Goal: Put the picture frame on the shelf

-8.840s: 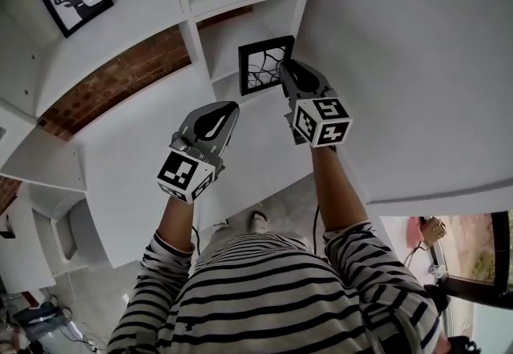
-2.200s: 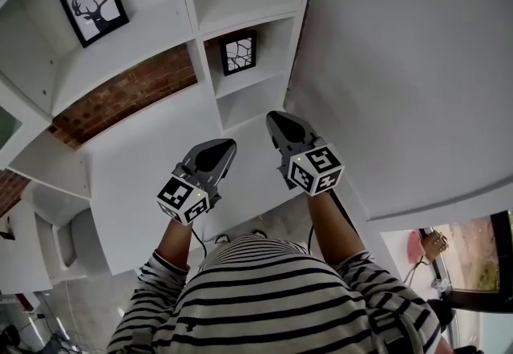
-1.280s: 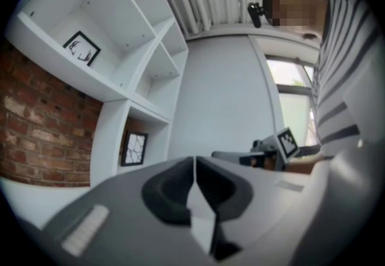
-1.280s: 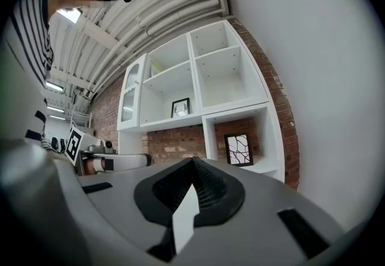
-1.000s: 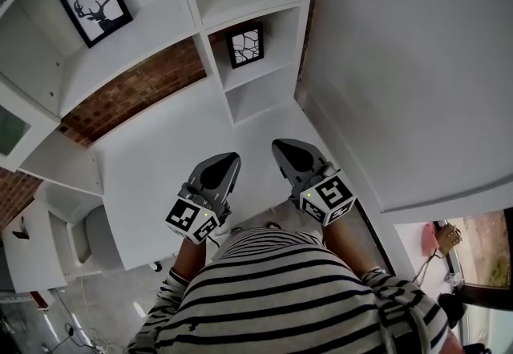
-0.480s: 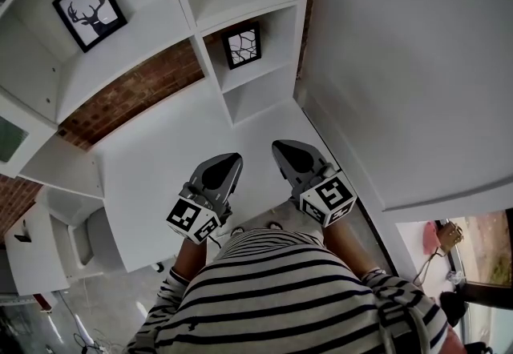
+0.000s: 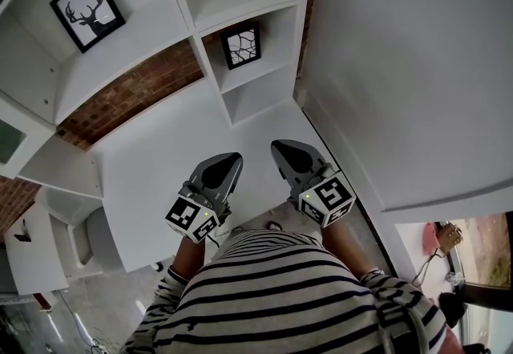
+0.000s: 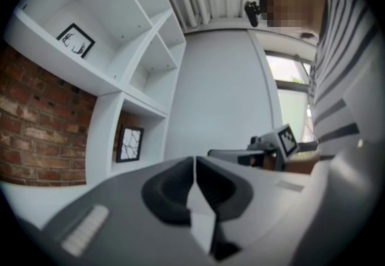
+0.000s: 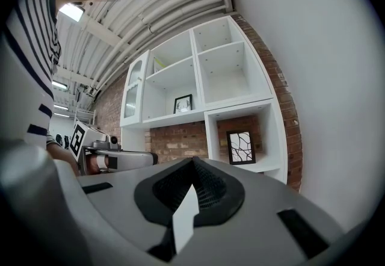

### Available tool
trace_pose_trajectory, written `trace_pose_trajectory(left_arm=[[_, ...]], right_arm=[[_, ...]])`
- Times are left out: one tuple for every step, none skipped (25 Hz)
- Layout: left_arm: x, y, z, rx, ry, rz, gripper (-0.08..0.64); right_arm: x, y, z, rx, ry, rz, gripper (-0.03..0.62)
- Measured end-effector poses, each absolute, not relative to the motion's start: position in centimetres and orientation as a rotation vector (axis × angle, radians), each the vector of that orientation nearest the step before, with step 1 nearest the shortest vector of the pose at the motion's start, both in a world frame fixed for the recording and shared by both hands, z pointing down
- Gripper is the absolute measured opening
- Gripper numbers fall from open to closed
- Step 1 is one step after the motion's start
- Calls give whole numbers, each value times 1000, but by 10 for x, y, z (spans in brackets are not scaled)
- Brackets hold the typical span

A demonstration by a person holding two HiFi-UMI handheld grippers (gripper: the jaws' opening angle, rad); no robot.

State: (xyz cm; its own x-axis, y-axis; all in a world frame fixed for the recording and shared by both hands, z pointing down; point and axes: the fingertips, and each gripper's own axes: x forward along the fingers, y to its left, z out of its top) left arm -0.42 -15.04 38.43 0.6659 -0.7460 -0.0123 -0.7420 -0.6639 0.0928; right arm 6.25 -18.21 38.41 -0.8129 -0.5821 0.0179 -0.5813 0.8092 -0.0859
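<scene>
A small black picture frame (image 7: 241,46) with a cracked-line print stands upright in a low cubby of the white shelf unit (image 7: 210,64); the same picture frame (image 8: 129,143) shows in the left gripper view, and the picture frame (image 9: 240,147) in the right gripper view. Both grippers hang close to the person's body, well back from the shelf. My left gripper (image 7: 227,162) is shut with nothing in it. My right gripper (image 7: 282,147) is shut and empty as well. In their own views the left gripper (image 8: 194,159) and the right gripper (image 9: 192,160) show jaws pressed together.
A second black frame with a deer print (image 7: 86,8) stands on a wider shelf to the left. Red brick wall (image 7: 128,94) shows behind the shelves. A white wall (image 7: 409,64) runs along the right. A white desk surface (image 7: 152,176) lies below the grippers.
8.8 s ago my right gripper was at the frame in the cubby. Since then both grippers have drawn back to the body, leaving the frame standing; over the last second almost nothing moves.
</scene>
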Motion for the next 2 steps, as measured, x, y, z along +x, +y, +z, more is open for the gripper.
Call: trace_pose_trajectory(left_arm=[[-3,-151,385,2795,-1245,-74,15],[-2,-151,385,2796,-1239,-72,15]], right_arm=[[63,-182,384,-956,2978,-139,6],[63,-183,384,-954,2977,-142,6]])
